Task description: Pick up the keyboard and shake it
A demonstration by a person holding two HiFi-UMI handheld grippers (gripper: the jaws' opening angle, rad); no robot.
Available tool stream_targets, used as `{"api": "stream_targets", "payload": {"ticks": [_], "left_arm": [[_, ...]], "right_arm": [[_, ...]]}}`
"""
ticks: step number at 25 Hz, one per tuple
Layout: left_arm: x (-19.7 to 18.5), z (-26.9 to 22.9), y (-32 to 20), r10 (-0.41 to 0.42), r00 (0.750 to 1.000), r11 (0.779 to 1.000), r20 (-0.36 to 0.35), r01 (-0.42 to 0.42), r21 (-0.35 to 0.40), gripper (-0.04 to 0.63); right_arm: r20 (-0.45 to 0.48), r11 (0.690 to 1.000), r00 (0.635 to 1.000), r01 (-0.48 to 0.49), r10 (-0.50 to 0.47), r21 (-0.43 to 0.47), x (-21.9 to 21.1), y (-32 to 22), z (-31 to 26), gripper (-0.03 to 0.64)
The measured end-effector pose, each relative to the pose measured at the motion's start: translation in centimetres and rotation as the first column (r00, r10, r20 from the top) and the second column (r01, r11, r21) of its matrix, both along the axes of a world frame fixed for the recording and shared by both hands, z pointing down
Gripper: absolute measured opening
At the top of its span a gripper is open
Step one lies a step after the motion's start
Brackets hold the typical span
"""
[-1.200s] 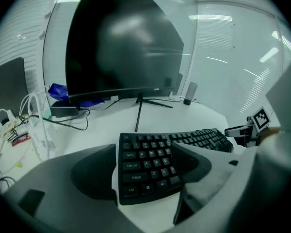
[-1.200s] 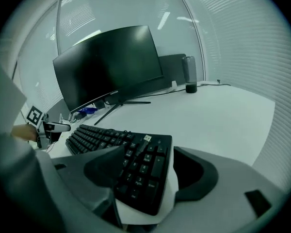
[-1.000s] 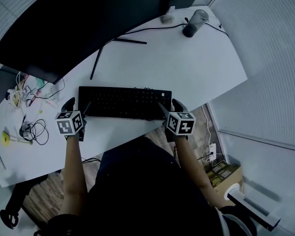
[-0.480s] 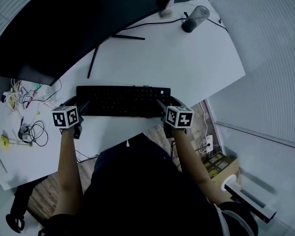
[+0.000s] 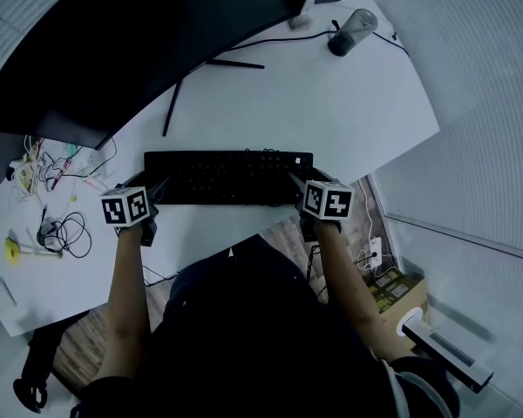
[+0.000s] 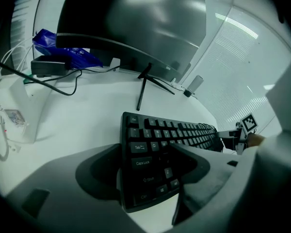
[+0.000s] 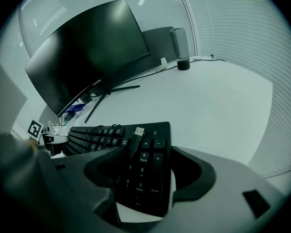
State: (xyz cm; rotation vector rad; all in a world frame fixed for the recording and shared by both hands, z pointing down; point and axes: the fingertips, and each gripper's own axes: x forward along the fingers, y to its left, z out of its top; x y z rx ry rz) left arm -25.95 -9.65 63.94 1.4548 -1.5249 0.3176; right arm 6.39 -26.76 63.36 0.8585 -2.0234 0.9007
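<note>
Black and long, the keyboard (image 5: pixel 228 178) lies flat on the white desk (image 5: pixel 331 120), near the edge closest to the person. In the head view it sits in the middle, with its long side running from 9 o'clock to 3 o'clock.

The left gripper (image 5: pixel 152 190) is at the keyboard's 9 o'clock end. Its jaws are wide apart and are closing. The end of the keyboard with the Tab and Shift keys is between them. One jaw is just beside the keyboard's outer edge and the other is over the keys. They are not squeezing it yet.

The right gripper (image 5: pixel 298 185) is at the keyboard's 3 o'clock end. Its jaws are wide apart too, and the number keys are between them. One jaw is by the outer edge and the other is over the keys.

A USB plug (image 7: pixel 137 131) on a dark cord lies on top of the keys near the right end.

A big dark monitor (image 5: pixel 139 33) is at 11 o'clock from the keyboard. Its thin stand (image 5: pixel 170 111) reaches down onto the desk. A dark cup (image 5: pixel 349 35) stands at 1 o'clock, well apart from the keyboard, near the far edge of the desk. A tangle of wires (image 5: pixel 61 229) lies at 8 o'clock. A blue bag (image 6: pixel 63 50) sits under the monitor's left side.
</note>
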Motion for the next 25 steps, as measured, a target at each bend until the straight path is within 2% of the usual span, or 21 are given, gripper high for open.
{"api": "stream_targets", "payload": {"ticks": [4, 8, 10, 15, 18, 21, 23, 25], "left_arm": [[0.5, -0.6, 0.2, -0.036, 0.999, 0.998, -0.04, 0.038, 0.044, 0.328], [0.9, -1.8, -0.1, -0.082, 0.99, 0.988, -0.113, 0.095, 0.119, 0.328], [1.1, -2.3, -0.3, -0.104, 0.981, 0.979, -0.163, 0.13, 0.157, 0.328], [1.7, -3.5, -1.2, -0.13, 0.951, 0.95, -0.279, 0.2, 0.238, 0.328], [2.1, -3.9, -1.6, -0.125, 0.935, 0.937, -0.332, 0.221, 0.269, 0.328], [2.5, -4.2, -1.7, -0.122, 0.922, 0.928, -0.368, 0.238, 0.287, 0.328], [2.5, -4.7, -1.8, -0.128, 0.923, 0.925, -0.362, 0.243, 0.293, 0.328], [2.4, -5.5, -1.7, -0.135, 0.936, 0.927, -0.324, 0.235, 0.292, 0.328]], "right_arm": [[-0.023, 0.995, 0.999, 0.038, -0.036, 0.093, -0.3, -0.9, -3.2, 0.308], [-0.052, 0.959, 0.994, 0.108, -0.098, 0.261, -1.6, -2.6, -8.8, 0.308], [-0.078, 0.923, 0.988, 0.153, -0.134, 0.353, -2.6, -3.3, -12.0, 0.308], [-0.147, 0.8, 0.969, 0.246, -0.197, 0.547, -4.9, -4.2, -19.4, 0.308], [-0.169, 0.739, 0.964, 0.267, -0.207, 0.619, -5.7, -4.0, -22.3, 0.308], [-0.177, 0.696, 0.962, 0.271, -0.206, 0.664, -6.1, -3.8, -24.2, 0.307], [-0.165, 0.698, 0.966, 0.258, -0.2, 0.668, -6.0, -4.2, -24.3, 0.307], [-0.127, 0.732, 0.975, 0.219, -0.18, 0.645, -5.3, -4.8, -23.4, 0.307]]}}
